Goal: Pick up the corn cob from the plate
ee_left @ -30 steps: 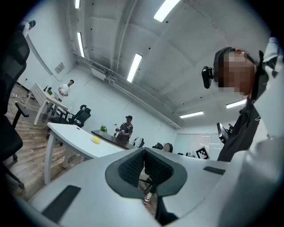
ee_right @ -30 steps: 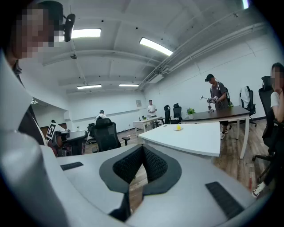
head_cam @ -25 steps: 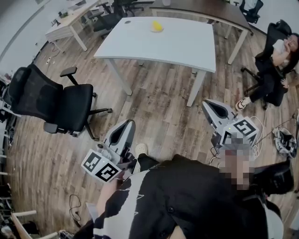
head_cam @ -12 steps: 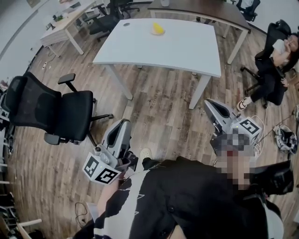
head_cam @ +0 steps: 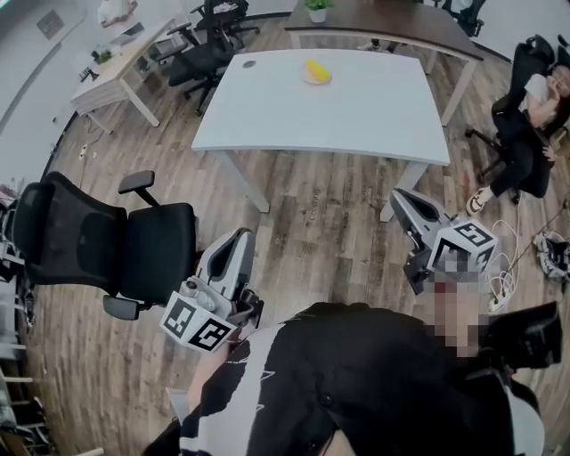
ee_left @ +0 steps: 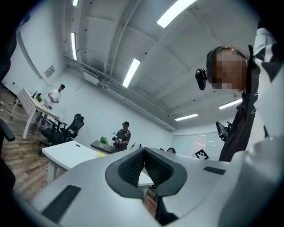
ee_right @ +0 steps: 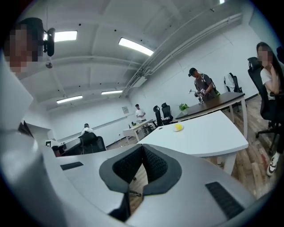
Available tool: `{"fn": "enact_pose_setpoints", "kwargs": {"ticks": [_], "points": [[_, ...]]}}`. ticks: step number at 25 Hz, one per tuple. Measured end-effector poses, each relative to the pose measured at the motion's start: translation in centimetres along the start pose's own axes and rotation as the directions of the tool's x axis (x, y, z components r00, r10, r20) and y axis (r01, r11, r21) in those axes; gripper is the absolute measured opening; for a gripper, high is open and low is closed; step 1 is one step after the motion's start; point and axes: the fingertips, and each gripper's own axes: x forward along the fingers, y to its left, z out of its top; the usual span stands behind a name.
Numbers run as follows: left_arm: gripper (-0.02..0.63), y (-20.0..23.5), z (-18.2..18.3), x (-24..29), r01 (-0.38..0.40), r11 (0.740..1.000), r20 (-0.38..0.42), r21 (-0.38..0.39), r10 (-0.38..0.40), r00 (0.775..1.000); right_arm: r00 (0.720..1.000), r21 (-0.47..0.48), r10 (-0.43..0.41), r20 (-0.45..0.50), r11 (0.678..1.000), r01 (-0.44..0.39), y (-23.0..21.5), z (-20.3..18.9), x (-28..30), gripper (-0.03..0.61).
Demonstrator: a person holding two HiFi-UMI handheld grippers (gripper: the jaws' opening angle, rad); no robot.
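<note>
The yellow corn cob [head_cam: 316, 70] lies at the far side of a white table [head_cam: 356, 116]; its plate hardly stands out from the tabletop. Both grippers hang over the wooden floor, well short of the table. My left gripper [head_cam: 240, 237] points toward the table's near left leg, jaws shut and empty. My right gripper [head_cam: 400, 199] is level with the near right leg, also shut on nothing. The corn cob [ee_left: 100, 155] shows small and far off in the left gripper view, past the closed left gripper [ee_left: 144, 150]. The right gripper view shows the corn cob [ee_right: 178, 127] beyond the right gripper [ee_right: 143, 147].
A black office chair [head_cam: 116, 240] stands at the left of my path. A person sits in a chair [head_cam: 525, 116] at the right, with cables [head_cam: 503, 285] on the floor near them. A dark table [head_cam: 383, 18] and more desks stand behind the white one.
The table and corn cob have come lower and nearer in the head view, and the black chair has shifted right. Both grippers have advanced with the person; their jaws stayed shut.
</note>
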Motion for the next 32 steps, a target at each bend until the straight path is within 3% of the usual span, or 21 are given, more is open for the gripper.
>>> {"fn": "enact_pose_setpoints", "kwargs": {"ticks": [5, 14, 23, 32], "points": [[0.015, 5.5, 3.0, -0.9, 0.02, 1.0, -0.016, 0.016, -0.02, 1.0, 0.999, 0.055, -0.017, 0.033, 0.998, 0.015, 2.3, 0.3, 5.2, 0.015], [0.015, 11.2, 1.2, -2.2, -0.012, 0.997, -0.043, -0.075, 0.009, 0.999, 0.996, 0.046, -0.084, -0.03, 0.995, 0.086, 2.0, -1.4, 8.7, 0.015], [0.015, 15.3, 1.5, 2.1, -0.021, 0.998, -0.047, -0.051, 0.019, 0.999, 0.999, 0.056, -0.044, -0.006, 0.997, 0.045, -1.6, 1.0, 14.8, 0.015], [0.015, 19.5, 2.1, 11.1, -0.059, 0.997, -0.018, -0.048, 0.058, 0.998, 0.999, 0.039, 0.004, -0.044, 0.999, -0.002, -7.8, 6.0, 21.2, 0.015]]}}
